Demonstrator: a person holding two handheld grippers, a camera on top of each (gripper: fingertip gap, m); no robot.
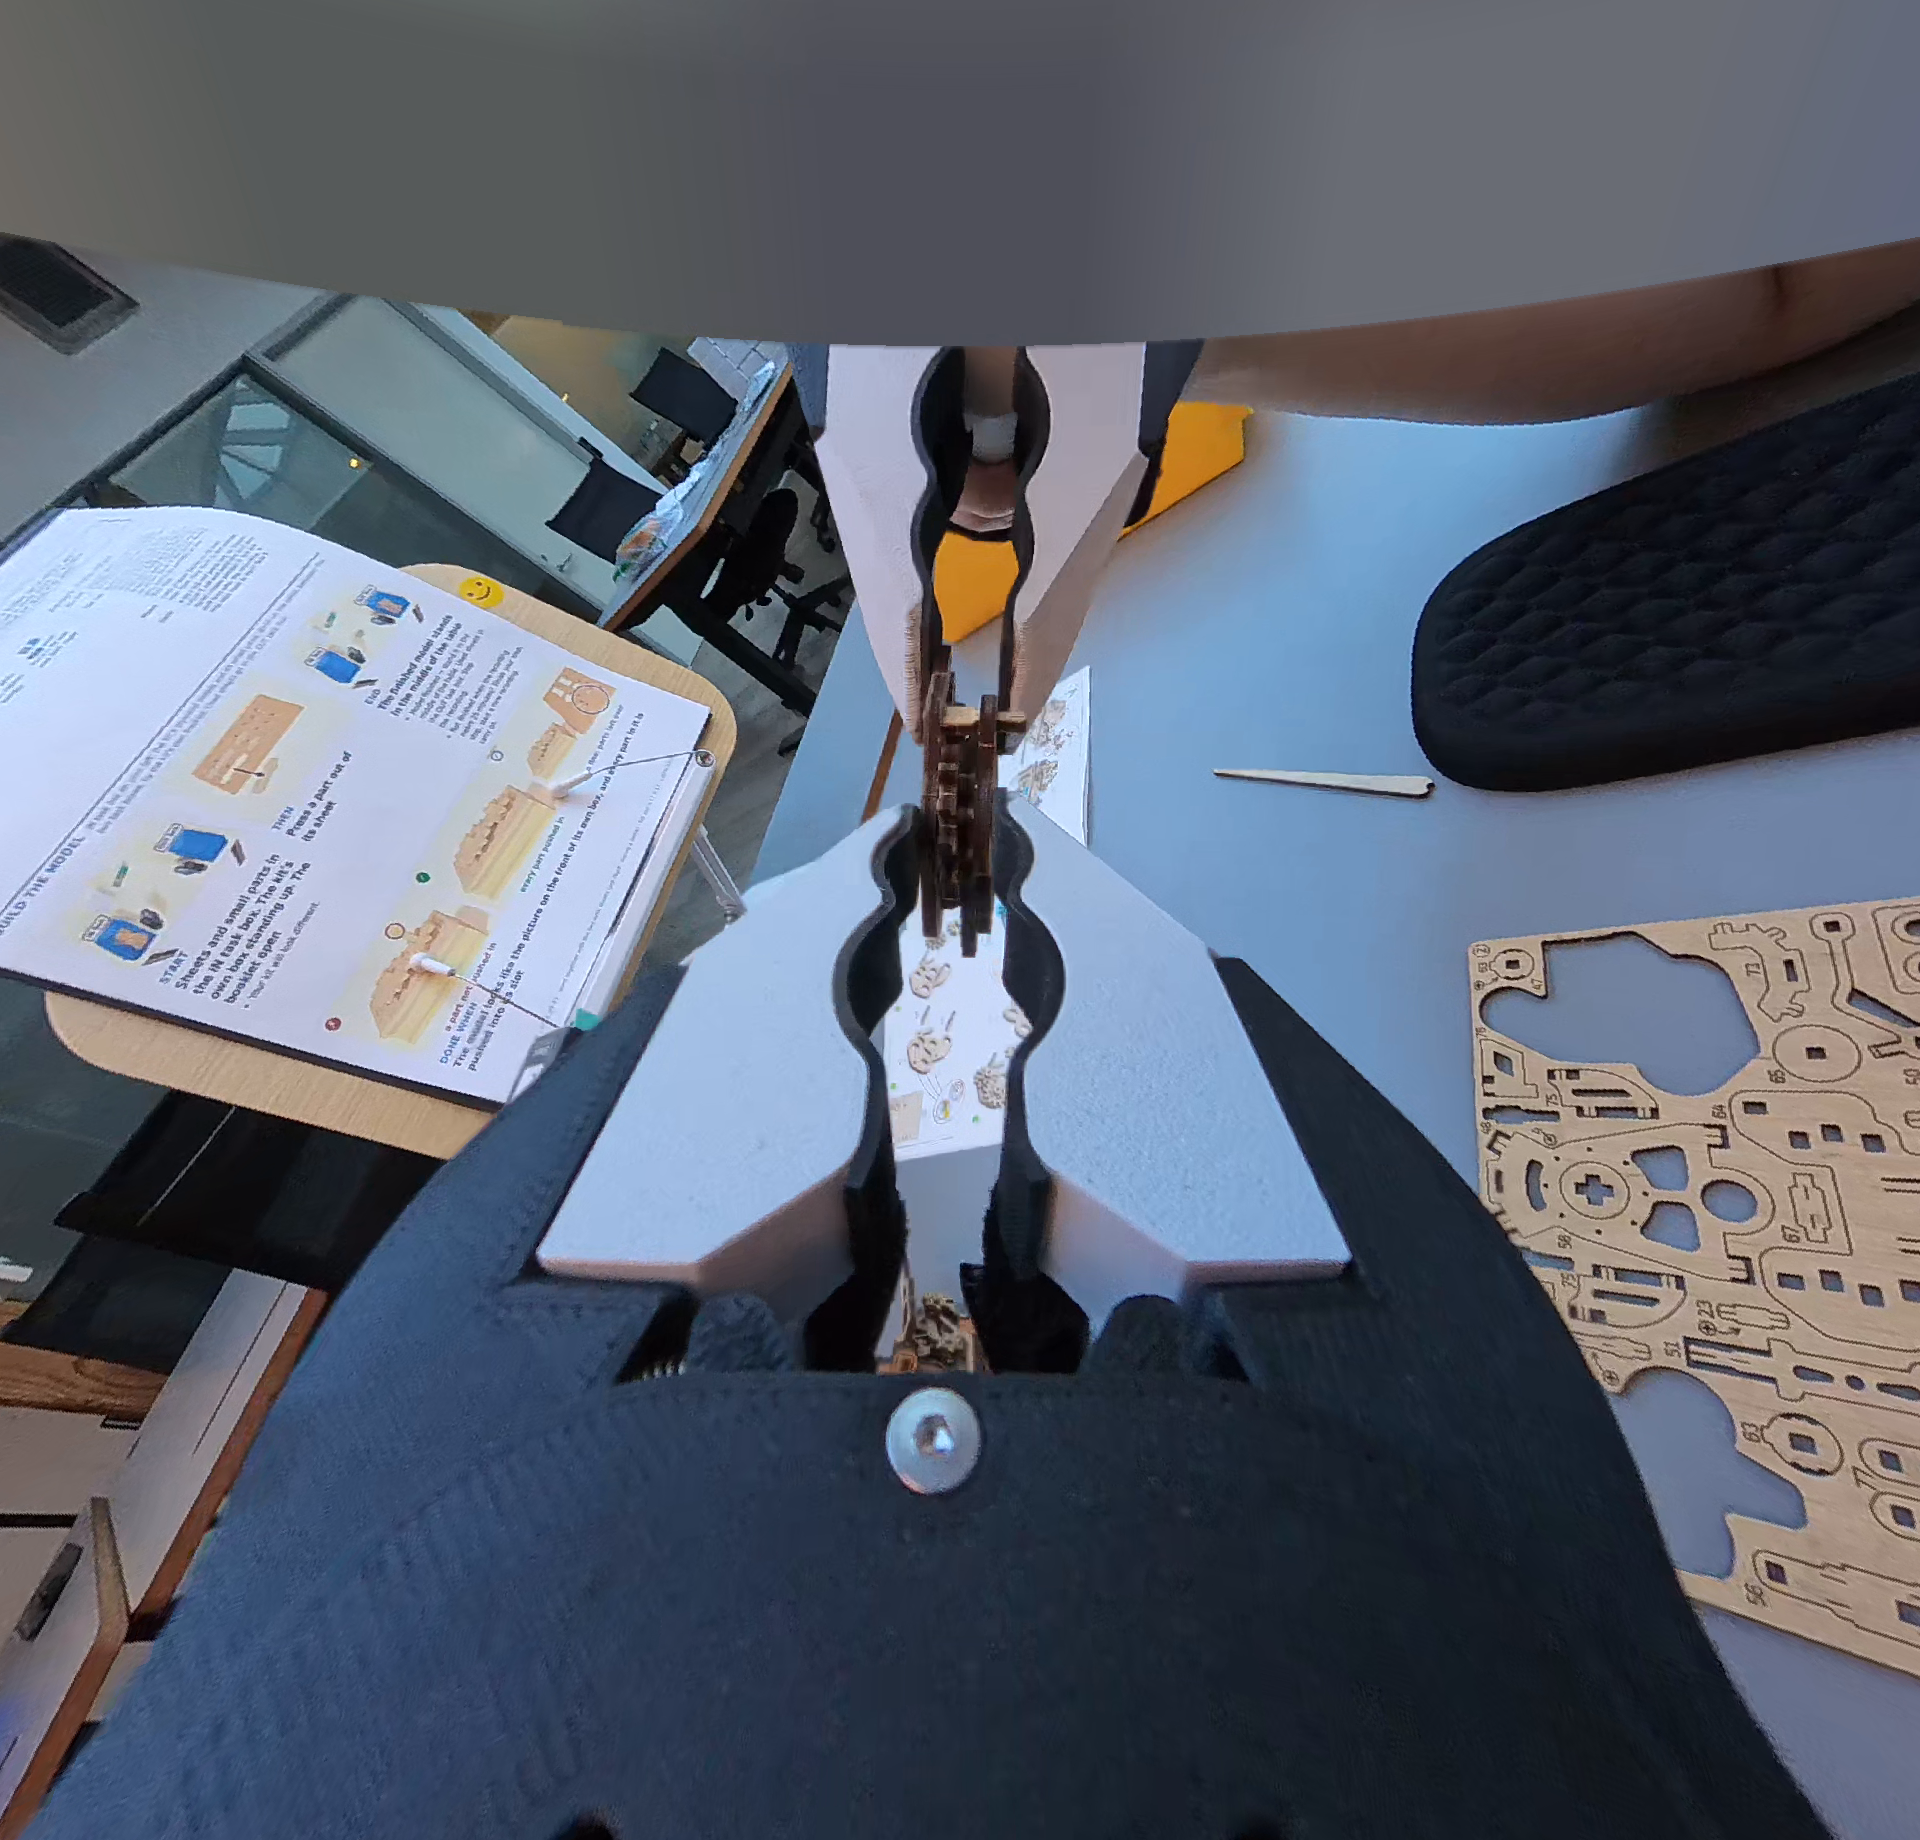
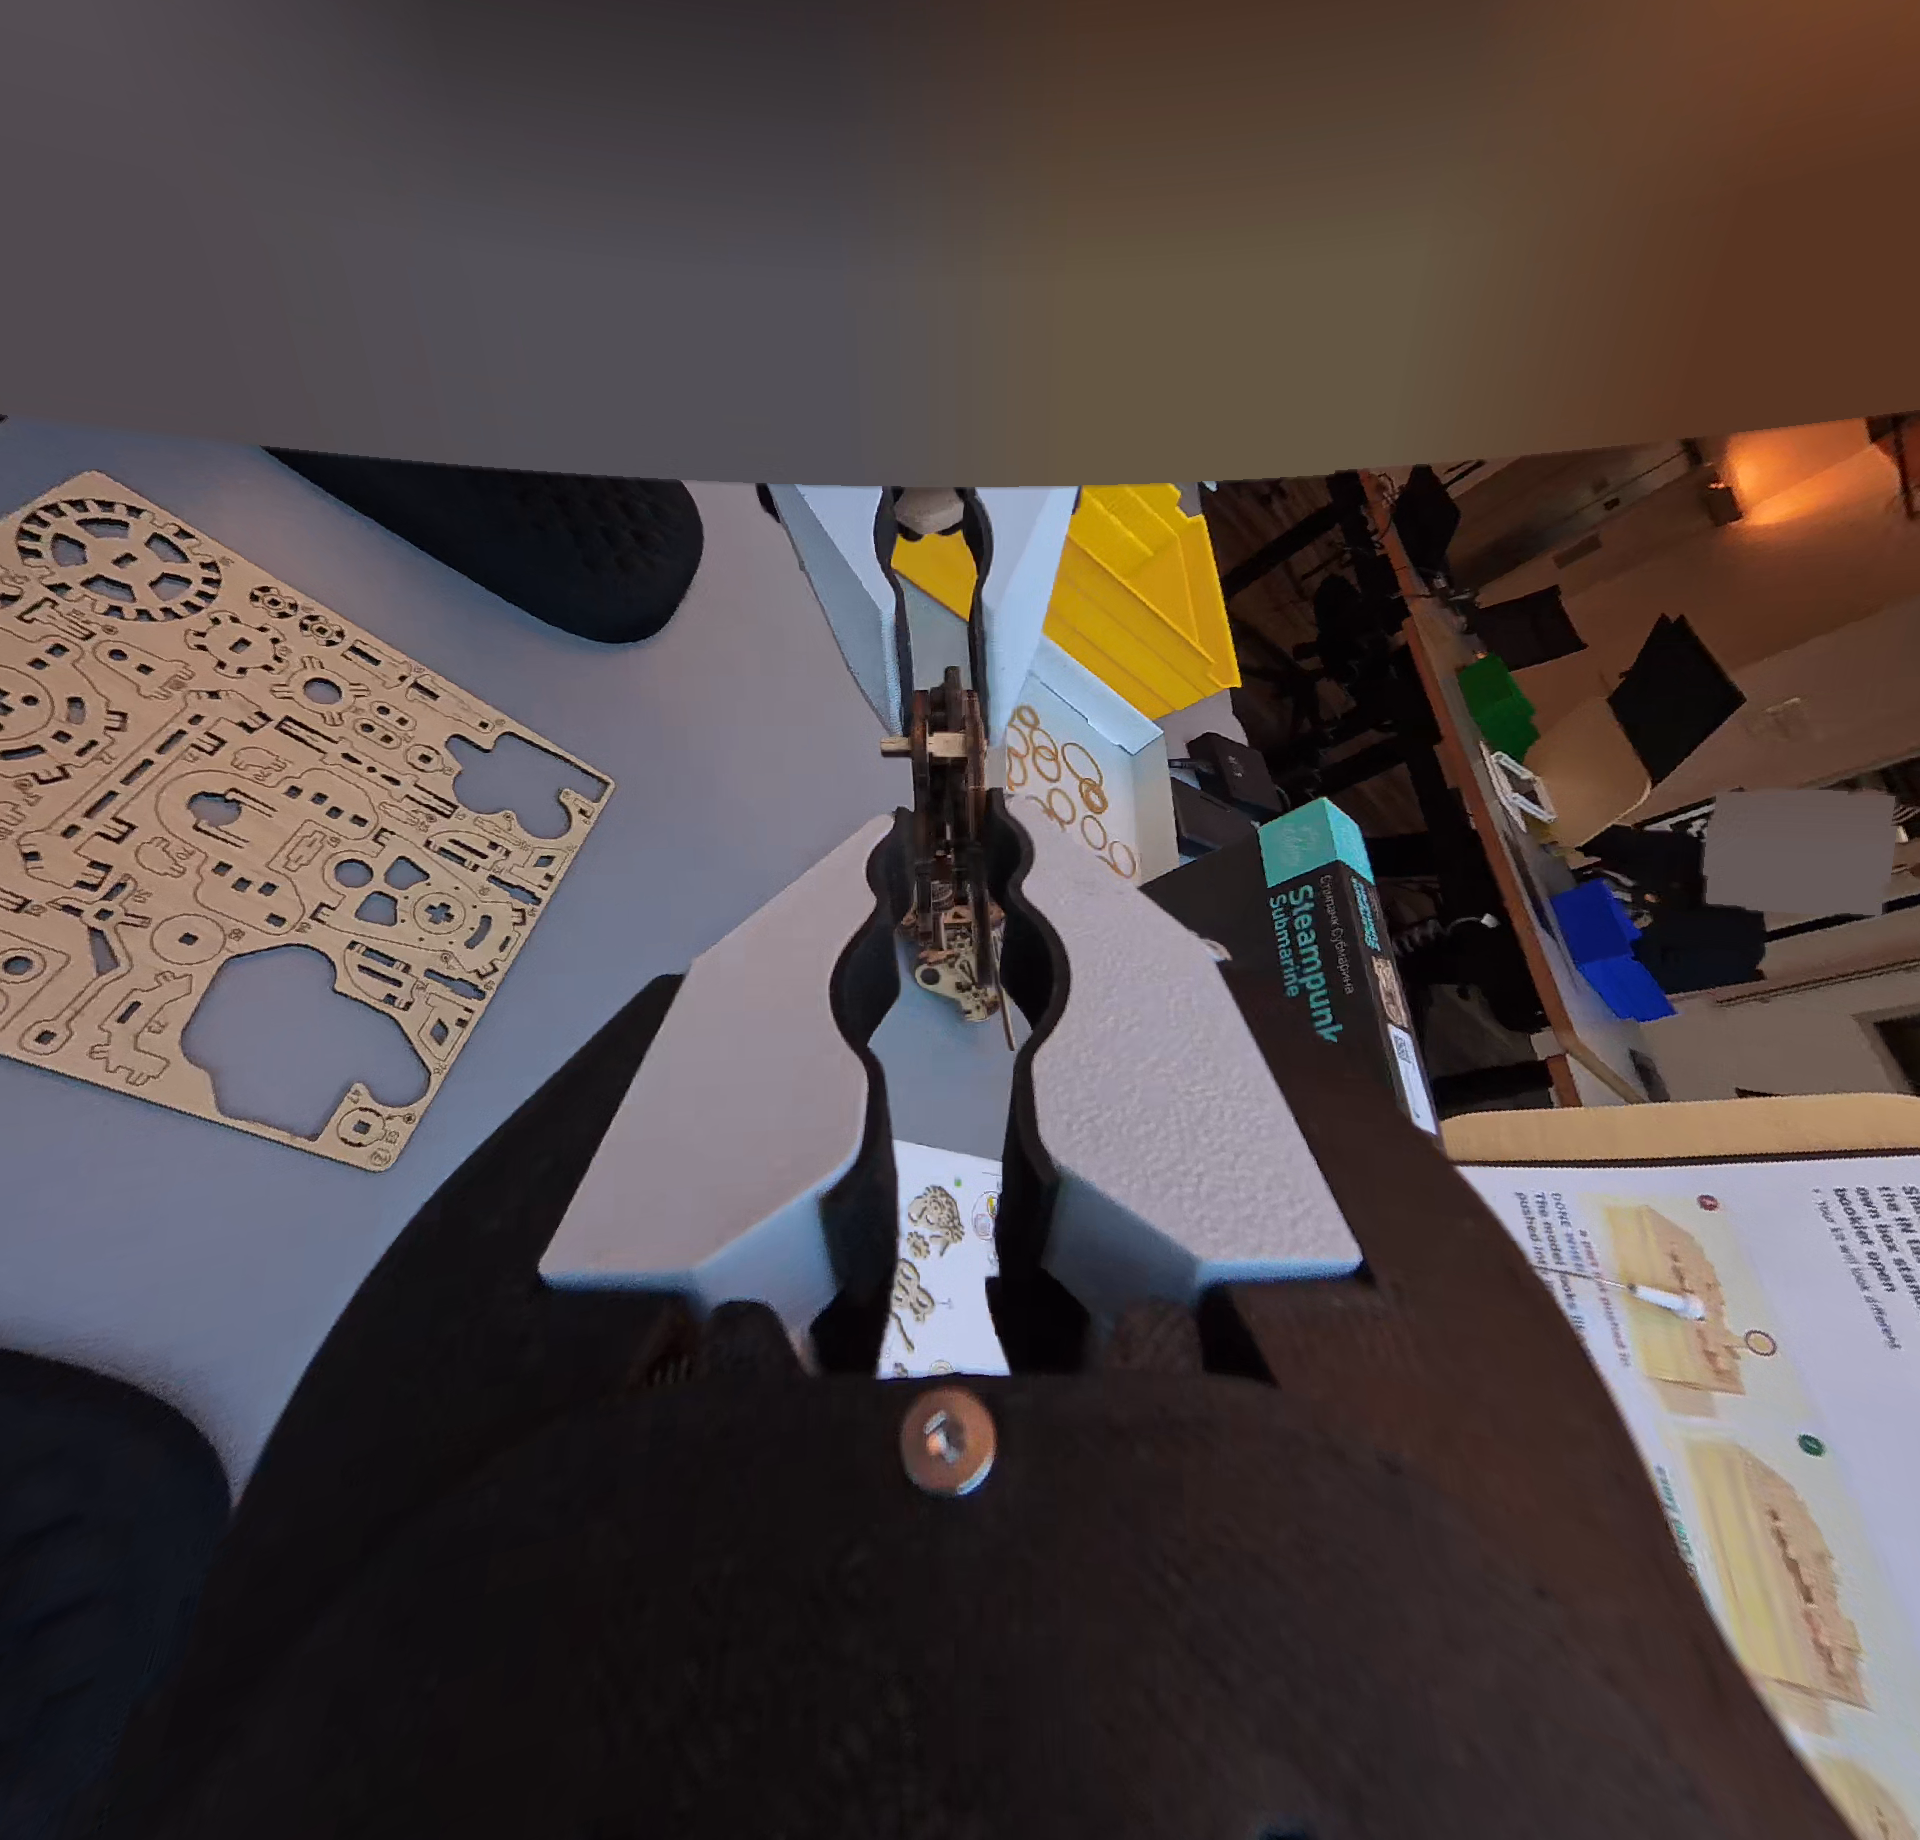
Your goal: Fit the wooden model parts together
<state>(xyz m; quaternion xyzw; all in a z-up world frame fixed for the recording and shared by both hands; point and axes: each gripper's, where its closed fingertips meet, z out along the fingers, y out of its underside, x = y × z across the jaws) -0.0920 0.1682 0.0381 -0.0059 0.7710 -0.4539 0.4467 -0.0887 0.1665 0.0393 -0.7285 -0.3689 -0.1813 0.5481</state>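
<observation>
Left gripper (image 1: 956, 824): jaws nearly closed, pinching the near end of a small dark wooden model assembly (image 1: 954, 834) held above the worktop (image 1: 1299, 647).
Right gripper (image 2: 948, 834): jaws nearly closed on the same assembly (image 2: 948, 855) from the opposite end; the two grippers meet tip to tip.
Assembly: stacked laser-cut plates seen edge-on, with a pale wooden pin crossing them.
Parts sheet (image 1: 1714, 1219): pale plywood, lying flat on the grey worktop to the left gripper's right, several shapes already punched out.
Wooden pick (image 1: 1325, 782): thin, pointed, lying alone beyond the sheet.
Instruction booklet (image 1: 312, 782): open on a wooden stand to the left.
Kit box (image 2: 1320, 949): dark with a teal end, standing upright near the right gripper.
Yellow bin (image 2: 1143, 606): behind the grippers.
</observation>
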